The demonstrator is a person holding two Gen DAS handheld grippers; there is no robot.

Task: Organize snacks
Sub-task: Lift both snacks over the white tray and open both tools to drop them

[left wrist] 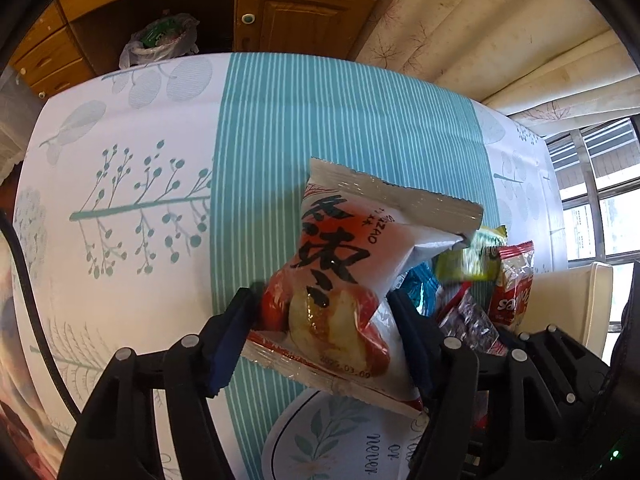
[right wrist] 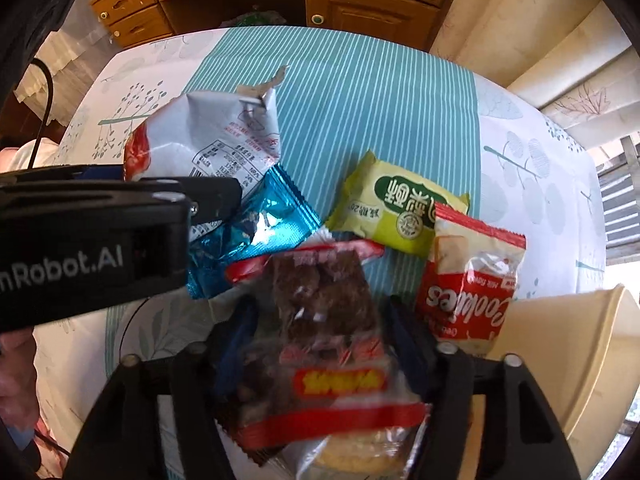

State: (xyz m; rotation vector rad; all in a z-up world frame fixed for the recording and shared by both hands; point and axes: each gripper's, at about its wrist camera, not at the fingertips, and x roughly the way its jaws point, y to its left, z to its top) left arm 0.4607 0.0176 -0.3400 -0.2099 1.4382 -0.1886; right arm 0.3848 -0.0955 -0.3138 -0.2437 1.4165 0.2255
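You are early in the sort — the blue foil packet (right wrist: pixel 256 236), the green cake packet (right wrist: pixel 394 210) and the red-and-white cookie packet (right wrist: pixel 468 276) lie loose on the teal-striped tablecloth (left wrist: pixel 344 120), near the cream plastic bin (right wrist: pixel 560 356). Your left gripper (left wrist: pixel 324 320) is clamped on the white-and-red date snack pouch (left wrist: pixel 340 280), tilted above the cloth. Your right gripper (right wrist: pixel 320 324) has its jaws partway in around the clear red-banded pack of brown snacks (right wrist: pixel 324 320) — whether the pads press it, you cannot tell.
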